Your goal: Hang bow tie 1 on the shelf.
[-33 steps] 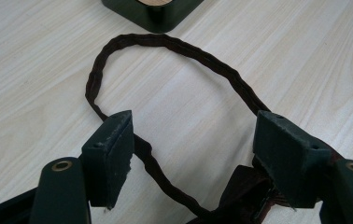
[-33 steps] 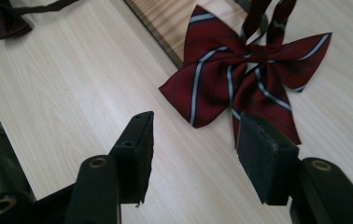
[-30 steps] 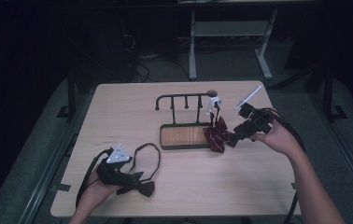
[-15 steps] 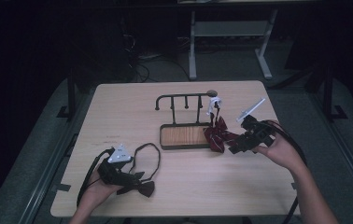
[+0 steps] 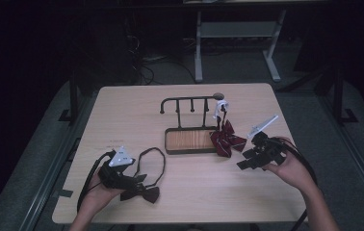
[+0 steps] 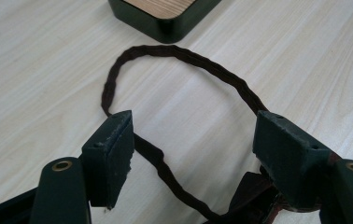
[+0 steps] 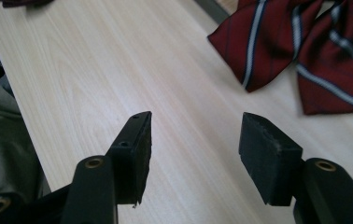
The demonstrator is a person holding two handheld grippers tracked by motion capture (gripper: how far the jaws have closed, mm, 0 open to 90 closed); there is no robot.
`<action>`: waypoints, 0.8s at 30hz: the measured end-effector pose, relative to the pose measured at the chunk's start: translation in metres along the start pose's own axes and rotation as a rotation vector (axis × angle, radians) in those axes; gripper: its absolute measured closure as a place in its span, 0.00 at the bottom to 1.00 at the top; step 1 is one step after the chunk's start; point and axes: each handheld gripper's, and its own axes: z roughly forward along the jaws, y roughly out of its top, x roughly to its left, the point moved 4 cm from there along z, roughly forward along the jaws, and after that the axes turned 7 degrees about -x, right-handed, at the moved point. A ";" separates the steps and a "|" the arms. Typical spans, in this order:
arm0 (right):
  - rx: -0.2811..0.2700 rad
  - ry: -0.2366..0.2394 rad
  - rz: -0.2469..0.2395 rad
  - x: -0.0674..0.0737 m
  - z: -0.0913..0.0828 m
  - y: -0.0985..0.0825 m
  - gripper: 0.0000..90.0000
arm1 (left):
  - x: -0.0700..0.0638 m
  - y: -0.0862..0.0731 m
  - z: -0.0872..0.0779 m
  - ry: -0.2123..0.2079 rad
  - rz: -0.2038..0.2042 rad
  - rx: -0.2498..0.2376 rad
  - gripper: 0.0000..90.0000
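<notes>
Your left gripper [image 5: 122, 174]: near the front left edge of the table [image 5: 122, 110], jaws spread apart and empty, one on each side of the dark strap [image 6: 165, 51].
Dark bow tie [image 5: 140, 193]: flat on the table just beside your left gripper; its thin strap loops out toward the stand, and in the left gripper view the loop runs between the parted jaws.
Your right gripper [image 5: 253, 161]: on the right side of the table, low over the wood, jaws released with nothing between them; in the right gripper view bare tabletop shows in the gap [image 7: 193, 140].
Striped bow tie [image 5: 226, 139]: red with pale stripes, its band up on the right end of the rack and its wings drooping to the table at the base's right corner, close to your right gripper but apart from it.
Stand [image 5: 189, 139]: wooden base with a dark rim, mid-table, with a black peg rack [image 5: 189, 102] rising at its back.
Surface: pale wood-grain table.
Room: dim; grey floor, a white desk frame [image 5: 233, 48] and cables beyond the table.
Change: your right gripper has pulled back toward you and lower, away from the striped bow tie; your left has stayed put.
</notes>
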 end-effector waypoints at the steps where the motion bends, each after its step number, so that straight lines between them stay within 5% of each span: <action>1: 0.000 0.000 0.000 0.000 0.000 0.000 0.49 | 0.001 0.001 -0.001 0.002 0.002 0.000 0.33; 15: -0.063 0.022 0.007 0.017 0.004 -0.025 0.49 | 0.015 0.030 -0.007 0.011 0.029 0.004 0.33; 24: -0.042 0.024 0.026 0.013 0.010 -0.035 0.49 | 0.030 0.036 -0.001 0.013 0.025 0.028 0.34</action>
